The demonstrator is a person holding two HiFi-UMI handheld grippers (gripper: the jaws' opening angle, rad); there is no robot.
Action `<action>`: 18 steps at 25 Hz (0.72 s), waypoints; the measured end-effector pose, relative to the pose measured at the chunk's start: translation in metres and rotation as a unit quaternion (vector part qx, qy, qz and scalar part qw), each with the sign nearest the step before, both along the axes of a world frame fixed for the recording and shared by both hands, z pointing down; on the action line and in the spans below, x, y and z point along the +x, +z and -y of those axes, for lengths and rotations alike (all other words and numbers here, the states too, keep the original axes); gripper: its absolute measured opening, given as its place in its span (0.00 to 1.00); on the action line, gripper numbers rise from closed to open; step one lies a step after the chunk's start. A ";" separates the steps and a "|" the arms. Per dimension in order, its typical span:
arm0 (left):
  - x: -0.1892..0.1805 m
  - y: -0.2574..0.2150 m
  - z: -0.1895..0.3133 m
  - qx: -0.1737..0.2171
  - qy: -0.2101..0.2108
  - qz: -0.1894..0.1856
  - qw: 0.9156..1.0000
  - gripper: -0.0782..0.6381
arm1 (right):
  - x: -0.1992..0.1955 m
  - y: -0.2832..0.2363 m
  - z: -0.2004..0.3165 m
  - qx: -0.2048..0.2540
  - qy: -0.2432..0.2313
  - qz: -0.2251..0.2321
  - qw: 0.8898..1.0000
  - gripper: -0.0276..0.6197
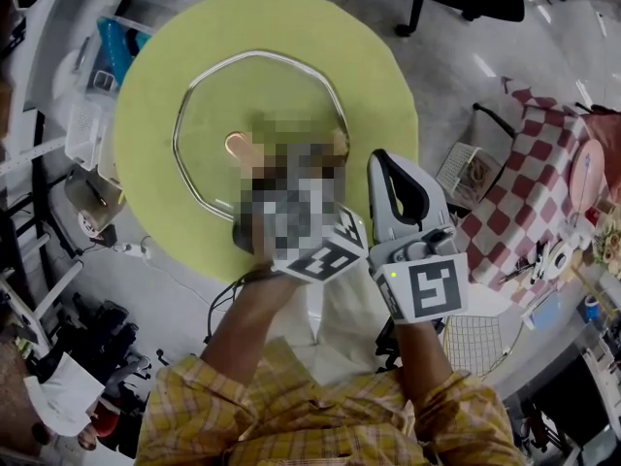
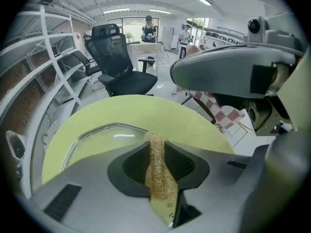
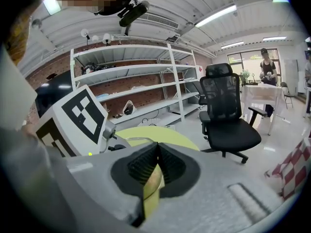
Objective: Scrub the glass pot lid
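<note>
On round yellow-green table, clamped tan scrub pad in left gripper over clear glass pot lid; right gripper shut, just beside.

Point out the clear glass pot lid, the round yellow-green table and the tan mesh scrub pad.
clear glass pot lid (image 1: 267, 100): head view, on its glass pane.
round yellow-green table (image 1: 374, 76): head view, bare top beside the lid.
tan mesh scrub pad (image 2: 159, 171): left gripper view, mid-strip between the jaws.

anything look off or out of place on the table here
Nothing stands out. The glass pot lid lies flat on the round green table, the left gripper is clamped on a scouring pad, and the right gripper is shut and empty.
</note>
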State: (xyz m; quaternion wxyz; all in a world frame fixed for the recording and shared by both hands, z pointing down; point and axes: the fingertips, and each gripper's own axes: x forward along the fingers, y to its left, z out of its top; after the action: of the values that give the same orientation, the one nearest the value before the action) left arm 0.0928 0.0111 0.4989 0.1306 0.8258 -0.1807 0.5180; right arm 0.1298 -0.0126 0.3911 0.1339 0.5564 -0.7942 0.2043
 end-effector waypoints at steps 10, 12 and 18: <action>-0.007 0.001 0.026 0.001 0.047 0.057 0.997 0.24 | -0.002 0.009 0.008 -0.016 -0.007 0.003 1.000 0.04; -0.007 0.001 0.030 -0.005 0.050 0.056 0.997 0.24 | -0.001 0.009 0.011 -0.016 -0.006 0.004 1.000 0.04; -0.008 0.001 0.041 0.005 0.053 0.065 0.996 0.24 | -0.001 0.010 0.017 -0.016 -0.015 0.003 1.000 0.04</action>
State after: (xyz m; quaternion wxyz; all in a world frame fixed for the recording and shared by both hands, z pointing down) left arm 0.0848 -0.0294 0.5002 0.0868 0.7997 -0.1469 0.5756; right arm 0.1288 -0.0301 0.4016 0.1433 0.5414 -0.7996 0.2167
